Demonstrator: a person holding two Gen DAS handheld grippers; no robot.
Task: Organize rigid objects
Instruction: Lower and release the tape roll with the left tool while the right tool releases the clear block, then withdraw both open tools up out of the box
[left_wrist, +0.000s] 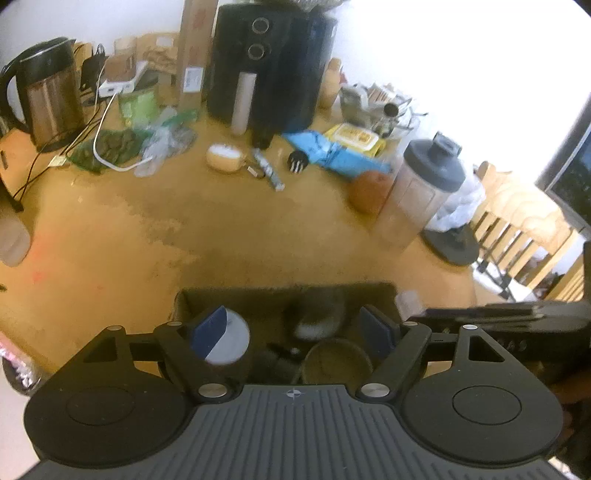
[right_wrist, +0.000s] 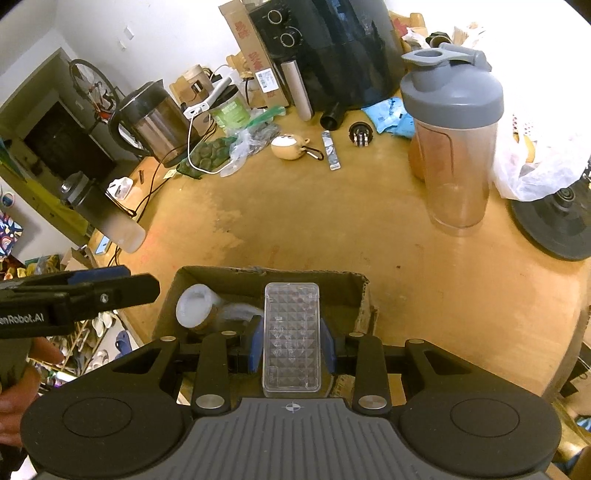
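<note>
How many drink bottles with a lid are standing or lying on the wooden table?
2: a clear shaker bottle with grey lid standing at the right, and a frosted bottle with black lid lying at the left table edge. Clutter may hide others.

The middle of the bench (right_wrist: 314, 229) lies bare, giving open passage between the box (right_wrist: 266, 275) at the near edge and the clutter along the back. On the right stand a shaker (right_wrist: 452, 147) and a fan base (right_wrist: 554, 225) (near each other). On the left, a kettle (right_wrist: 151, 122), cables (right_wrist: 147, 192) and a bottle (right_wrist: 107, 218) crowd the edge. The box already holds several items.
</note>
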